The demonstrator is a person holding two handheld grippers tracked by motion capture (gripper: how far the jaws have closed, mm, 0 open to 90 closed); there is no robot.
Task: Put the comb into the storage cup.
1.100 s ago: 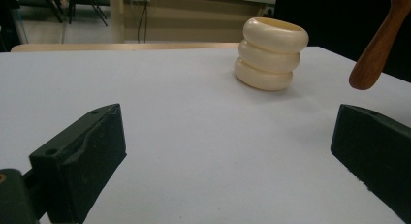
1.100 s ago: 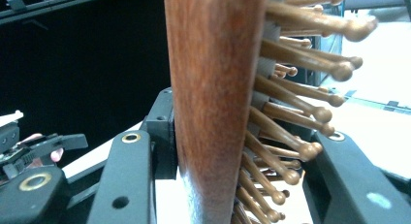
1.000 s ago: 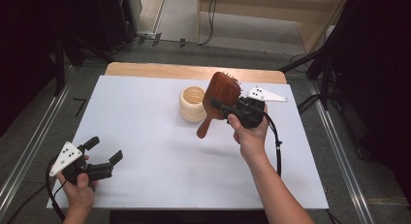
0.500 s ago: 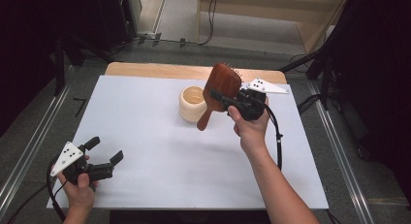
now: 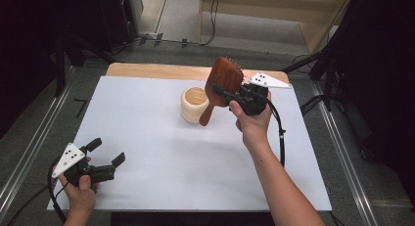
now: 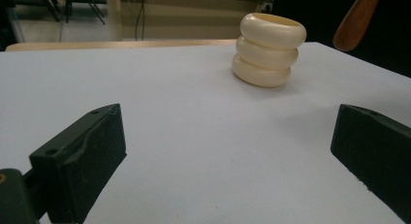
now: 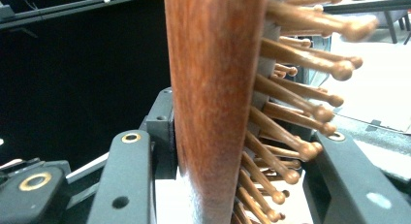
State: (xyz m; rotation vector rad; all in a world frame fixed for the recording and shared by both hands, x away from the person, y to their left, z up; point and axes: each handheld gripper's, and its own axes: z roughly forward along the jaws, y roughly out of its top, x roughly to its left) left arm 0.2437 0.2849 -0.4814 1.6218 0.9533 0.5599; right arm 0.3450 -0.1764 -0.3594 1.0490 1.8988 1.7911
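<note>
A brown wooden hairbrush [image 5: 222,84] with wooden bristles hangs in the air, handle slanting down-left beside a cream ribbed cup [image 5: 194,104] at the table's back centre. My right gripper [image 5: 221,92] is shut on the brush head. In the right gripper view the jaws clamp the brush [image 7: 218,88] across its wooden back and bristle side. My left gripper [image 5: 107,151] rests low at the table's front left, open and holding nothing. In the left gripper view, the cup [image 6: 269,49] stands ahead beyond the wide-apart jaws, and the brush handle [image 6: 356,20] hangs at the upper right.
The white tabletop [image 5: 161,152] has a wooden strip [image 5: 147,69] along its back edge. Metal rails run down both sides of the table, and cables [image 5: 313,103] lie on the dark floor at the right.
The right hand has lifted the brush a little and carried it slightly farther back, so the handle tip hangs higher beside the cup. The left gripper has stayed put.
</note>
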